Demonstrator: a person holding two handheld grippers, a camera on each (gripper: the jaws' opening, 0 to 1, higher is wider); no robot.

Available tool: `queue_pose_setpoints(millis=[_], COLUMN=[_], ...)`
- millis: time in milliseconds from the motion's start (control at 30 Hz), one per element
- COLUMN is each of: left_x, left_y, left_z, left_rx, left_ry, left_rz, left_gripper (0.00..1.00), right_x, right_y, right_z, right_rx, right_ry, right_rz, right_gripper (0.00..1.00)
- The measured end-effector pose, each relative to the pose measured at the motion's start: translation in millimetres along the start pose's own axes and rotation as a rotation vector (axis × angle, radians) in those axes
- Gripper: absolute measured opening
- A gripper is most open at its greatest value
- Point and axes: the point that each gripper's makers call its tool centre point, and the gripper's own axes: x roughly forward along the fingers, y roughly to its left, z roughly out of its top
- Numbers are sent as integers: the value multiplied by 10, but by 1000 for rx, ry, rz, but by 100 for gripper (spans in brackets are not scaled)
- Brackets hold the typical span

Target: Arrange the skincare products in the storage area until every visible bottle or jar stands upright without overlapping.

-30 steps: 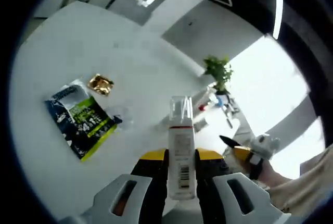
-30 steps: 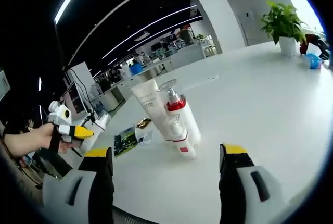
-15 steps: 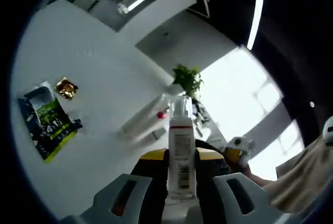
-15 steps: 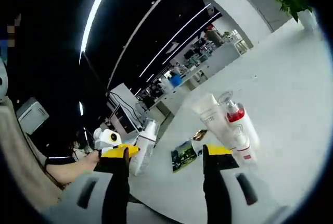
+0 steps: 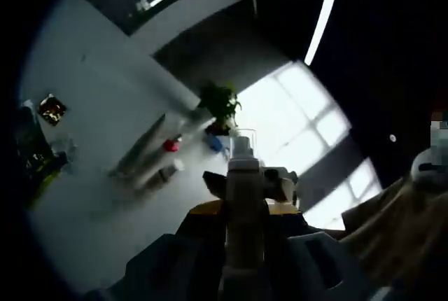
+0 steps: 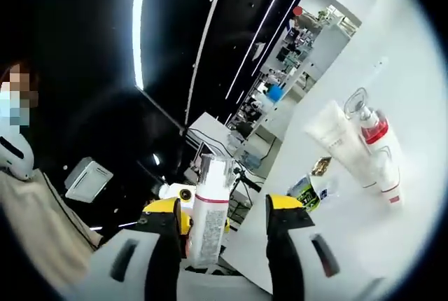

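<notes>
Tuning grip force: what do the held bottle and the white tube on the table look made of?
Held bottle: seemingly glossy white plastic with a clear cap and printed label, between the left gripper's jaws. White tube: matte, soft-looking plastic, tapering to a flat crimped end. Both are guesses from appearance.

Counted in the right gripper view: one white squeeze tube (image 6: 334, 140), one red-collared pump bottle (image 6: 374, 133), one small white bottle (image 6: 389, 178), one clear-capped white bottle (image 6: 208, 210), one green packet (image 6: 302, 192), one gold sachet (image 6: 322, 166).

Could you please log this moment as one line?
left gripper: shut on bottle | right gripper: open | tube, pump bottle: on table
</notes>
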Motion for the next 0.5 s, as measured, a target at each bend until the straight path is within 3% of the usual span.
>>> queue_pose_setpoints(millis=[167,267,367,433,500], left_x=[88,149,210,262,297], left_y=[-112,-94,-139,-147,-52], left_z=[-122,-169,-206,-231,-208], left_rx=[-29,-41,-53,-53,-48], left_ry=[46,53,49,49,26], left_rz=[-58,-49,-71,-61,1], left_gripper=[17,17,17,17,17], right_x=[-15,-78,-134,-174,-212], right_y=[148,215,219,202,98], right_z=[-21,-12,14,15,31], right_rx=[33,41,-29,-5,-9], right_ry=[25,33,21,30,30], right_rz=[87,127,130,114,49], right_gripper=[35,23,22,21,21])
